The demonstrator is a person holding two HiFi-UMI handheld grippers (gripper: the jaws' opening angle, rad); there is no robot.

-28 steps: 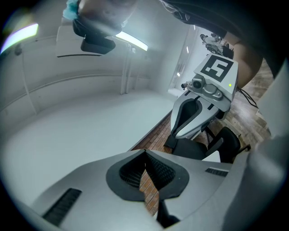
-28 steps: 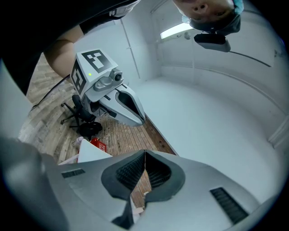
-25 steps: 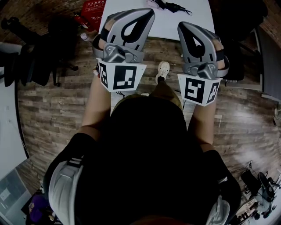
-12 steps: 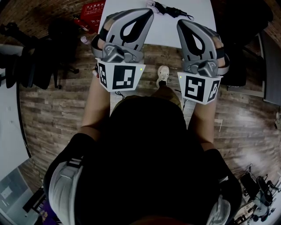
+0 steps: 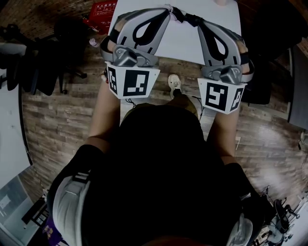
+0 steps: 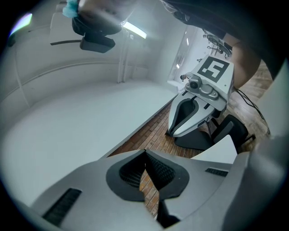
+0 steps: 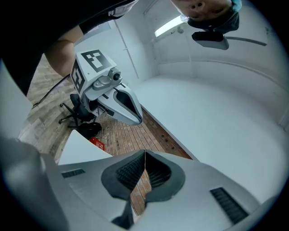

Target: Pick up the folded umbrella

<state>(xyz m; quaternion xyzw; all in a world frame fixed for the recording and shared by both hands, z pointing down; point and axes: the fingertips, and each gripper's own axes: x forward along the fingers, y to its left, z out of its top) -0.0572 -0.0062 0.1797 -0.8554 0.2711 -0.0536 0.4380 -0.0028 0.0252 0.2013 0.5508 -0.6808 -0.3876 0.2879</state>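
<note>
In the head view the folded black umbrella (image 5: 188, 18) lies on the white table (image 5: 178, 43), near its front part. My left gripper (image 5: 166, 10) reaches over the table edge, its tips just left of the umbrella. On the umbrella's right, my right gripper (image 5: 201, 24) has its tips close beside it. Whether either one touches the umbrella I cannot tell. In each gripper view the jaws meet at the tips, shut with nothing between them: left gripper (image 6: 145, 151), right gripper (image 7: 144, 153). The umbrella shows in neither gripper view.
A red box (image 5: 102, 9) sits on the wooden floor left of the table. Dark office chairs stand at the left (image 5: 62, 43) and at the right (image 5: 269, 29). The person's shoe (image 5: 174, 81) is just before the table edge. Another white surface (image 5: 7, 139) runs along the left edge.
Both grippers have moved forward toward the table. The umbrella, earlier beyond their tips, now lies between the two gripper tips in the head view. Both stayed shut.
</note>
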